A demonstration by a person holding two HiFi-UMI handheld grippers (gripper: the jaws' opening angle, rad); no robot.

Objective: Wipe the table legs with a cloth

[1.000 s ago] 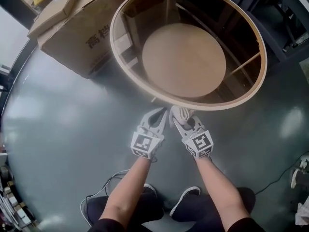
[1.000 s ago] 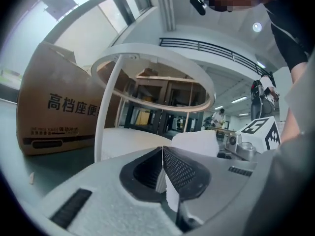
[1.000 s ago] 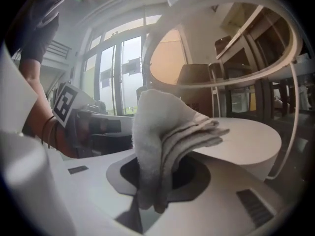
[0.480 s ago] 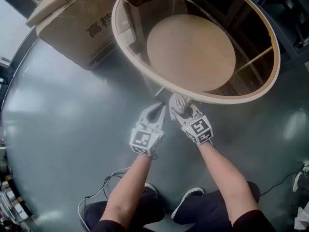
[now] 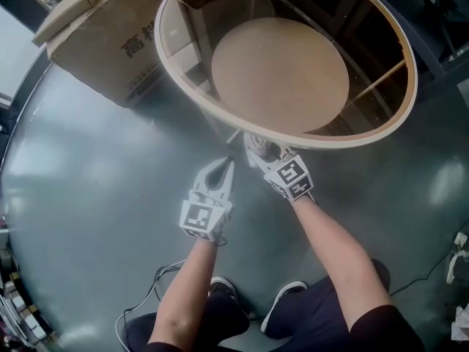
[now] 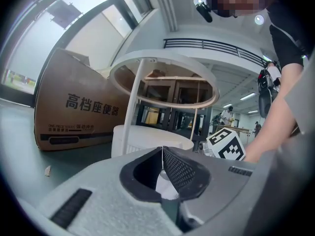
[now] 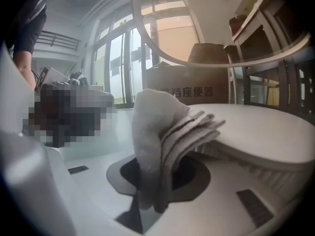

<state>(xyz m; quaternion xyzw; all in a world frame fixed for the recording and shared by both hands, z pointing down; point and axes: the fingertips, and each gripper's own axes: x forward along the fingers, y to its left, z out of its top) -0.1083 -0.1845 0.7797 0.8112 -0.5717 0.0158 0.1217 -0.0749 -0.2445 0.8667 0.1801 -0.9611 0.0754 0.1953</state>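
A round table with a pale wooden rim (image 5: 220,123) and a round lower shelf (image 5: 278,72) stands ahead of me. One slim white leg (image 6: 132,102) rises from the shelf edge to the rim. My right gripper (image 5: 258,149) is shut on a folded grey-white cloth (image 7: 162,132), just below the near rim and beside the foot of that leg (image 5: 233,136). In the right gripper view the cloth's folds lie right by the edge of the lower shelf (image 7: 261,132). My left gripper (image 5: 222,164) is shut on nothing and hangs left of the right one, over the floor.
A large cardboard box (image 5: 110,46) with printed characters lies on the grey floor (image 5: 88,182) left of the table. Dark shelving (image 5: 432,28) stands behind the table at right. Cables (image 5: 157,284) trail by the person's feet.
The right gripper with the cloth has moved up and left, closer under the table rim by the leg. The left gripper has drifted slightly down and left, still shut.
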